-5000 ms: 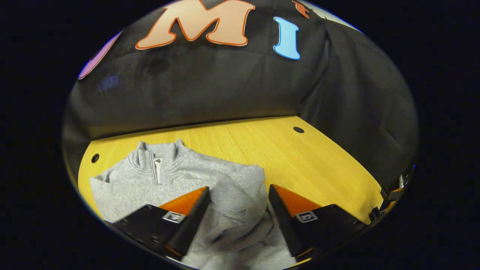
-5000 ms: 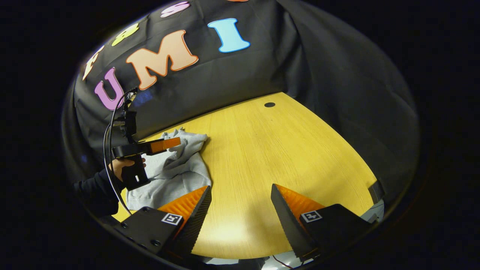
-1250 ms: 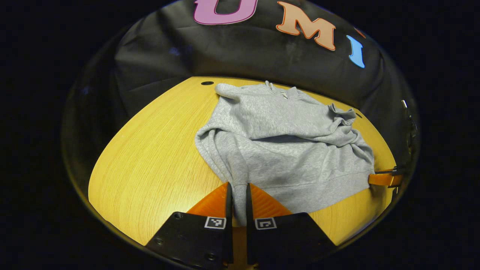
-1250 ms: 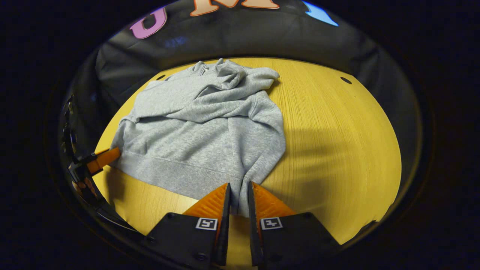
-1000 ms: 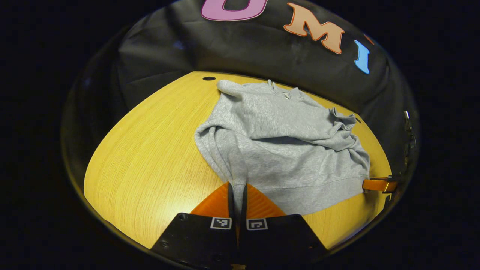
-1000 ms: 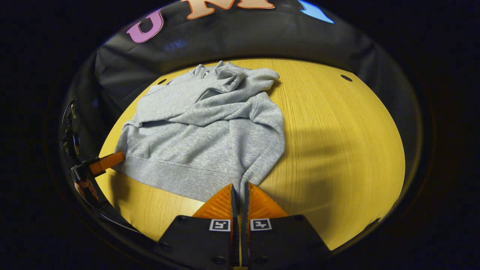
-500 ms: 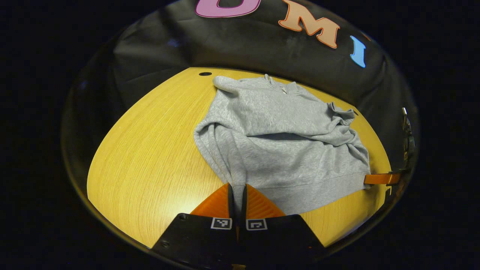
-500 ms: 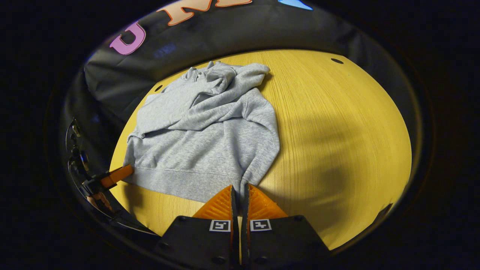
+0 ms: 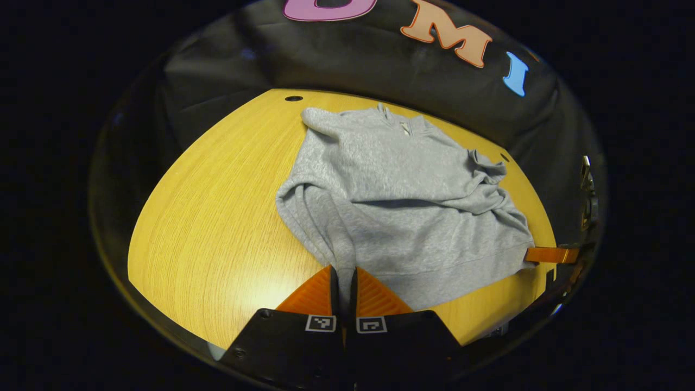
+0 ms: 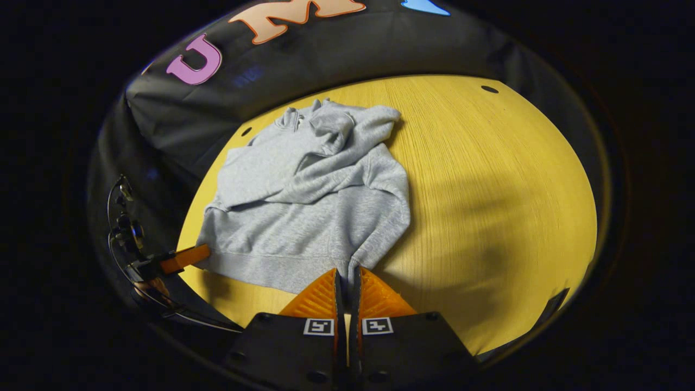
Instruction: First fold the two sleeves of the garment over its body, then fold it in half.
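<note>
A grey zip-neck sweatshirt (image 9: 402,206) (image 10: 309,201) lies flat on the yellow wooden table (image 9: 217,217), collar toward the booth wall, both sleeves folded across its body. My left gripper (image 9: 343,274) is shut on the hem's near left corner. My right gripper (image 10: 347,274) is shut on the hem's near right corner. The right gripper (image 9: 545,254) also appears at the hem's far end in the left gripper view. In the right gripper view the left gripper (image 10: 182,258) sits at the hem's other end, with a hand behind it.
Bare table (image 10: 488,206) stretches to the right of the sweatshirt in the right gripper view and to the left of it in the left gripper view. Small round holes (image 9: 294,98) (image 10: 489,89) sit near the table's far edge, under the booth wall.
Both grippers went from open to shut on the hem corners about a second ago. Since then both have risen slightly with the hem held; the sweatshirt looks a little farther off.
</note>
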The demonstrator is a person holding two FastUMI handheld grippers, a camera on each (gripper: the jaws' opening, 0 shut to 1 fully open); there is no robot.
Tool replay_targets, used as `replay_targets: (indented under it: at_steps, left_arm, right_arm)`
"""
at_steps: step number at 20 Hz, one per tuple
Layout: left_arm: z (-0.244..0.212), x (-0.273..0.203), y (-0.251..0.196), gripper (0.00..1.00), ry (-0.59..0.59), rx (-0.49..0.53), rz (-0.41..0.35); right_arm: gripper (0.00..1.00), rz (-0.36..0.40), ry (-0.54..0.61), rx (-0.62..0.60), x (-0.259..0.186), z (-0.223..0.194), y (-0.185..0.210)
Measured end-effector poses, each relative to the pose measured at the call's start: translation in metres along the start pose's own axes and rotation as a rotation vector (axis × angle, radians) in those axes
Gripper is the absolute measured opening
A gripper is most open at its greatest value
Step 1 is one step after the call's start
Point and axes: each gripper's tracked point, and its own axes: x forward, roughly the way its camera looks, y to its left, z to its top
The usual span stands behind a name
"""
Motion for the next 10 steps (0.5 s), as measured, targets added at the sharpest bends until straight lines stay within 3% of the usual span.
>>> replay_targets:
  at_steps: [10]
  left_arm:
    - [0.080,-0.024,-0.011,0.00,-0.113,-0.059,-0.054]
  right_arm:
    - [0.05,0.142,-0.111,0.114,-0.032,0.080,0.031]
